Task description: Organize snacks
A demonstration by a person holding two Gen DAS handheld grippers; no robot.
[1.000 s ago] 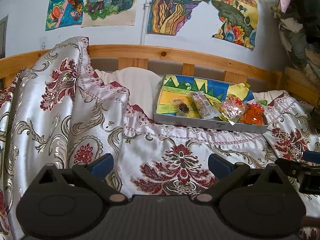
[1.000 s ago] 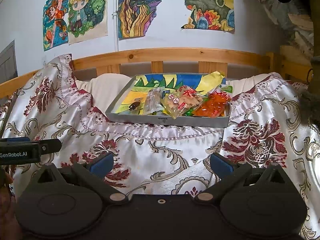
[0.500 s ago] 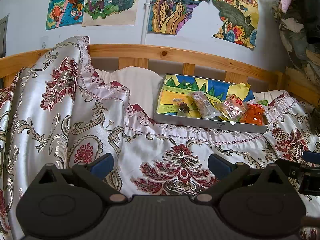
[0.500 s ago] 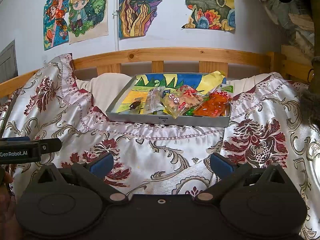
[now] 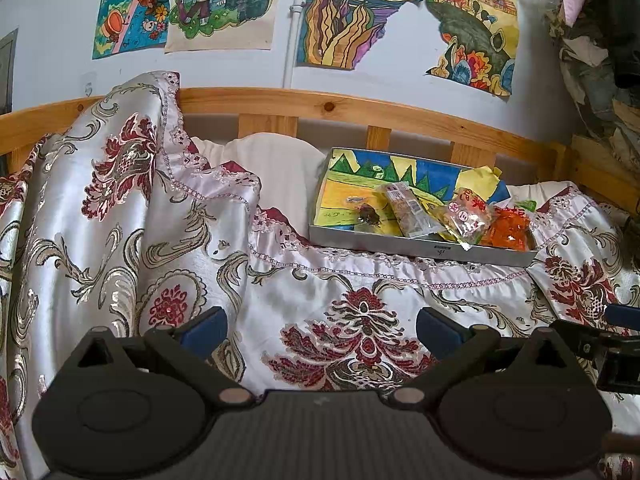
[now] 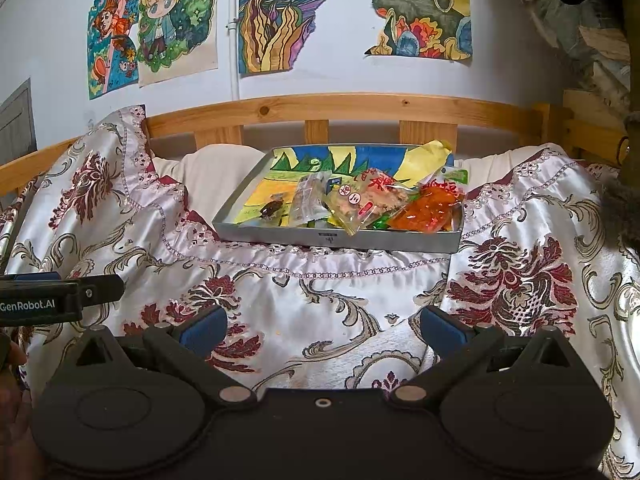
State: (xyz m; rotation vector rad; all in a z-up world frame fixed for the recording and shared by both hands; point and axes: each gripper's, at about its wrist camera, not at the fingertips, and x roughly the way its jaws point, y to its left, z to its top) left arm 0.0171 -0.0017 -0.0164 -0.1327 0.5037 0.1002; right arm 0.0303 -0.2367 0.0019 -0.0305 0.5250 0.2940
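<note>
1. Little changed from the views a second ago: tray (image 6: pixel 336 236) in the same spot on the bedspread (image 6: pixel 320 292), snack packets in the same heap, both tools at nearly the same height and angle. At most a slight drift of the left view.
2. Meaning for the task: no packet lifted or shifted in that span; a pause or a slow approach, judging by the stillness.
3. Left gripper (image 5: pixel 320 324): jaws spread wide, nothing between them, held low over the bedspread and well short of the tray. Also visible at the left edge of the right view (image 6: pixel 60 294).
4. Right gripper (image 6: pixel 322 324): likewise spread wide and empty, aimed straight at the tray's near wall, well apart from it.
5. Place of the snacks: all inside the shallow grey tray, which sits on the bedspread against the wooden rail (image 6: pixel 360 108), with a coloured drawing lining its floor.
6. Look of the snacks: a small dark piece (image 6: pixel 271 209) alone at the left; next a clear packet (image 6: pixel 310 200) of pale bits; then a larger clear packet with red print (image 6: pixel 370 200), one corner poking over the near wall; at the right an orange packet (image 6: pixel 428 212); something green under the pile, perhaps another wrapper, too hidden to tell.
7. Packets crowded and overlapping toward the right, left part nearly bare. Fits either a pile waiting to be sorted or snacks gathered into the tray.
</note>
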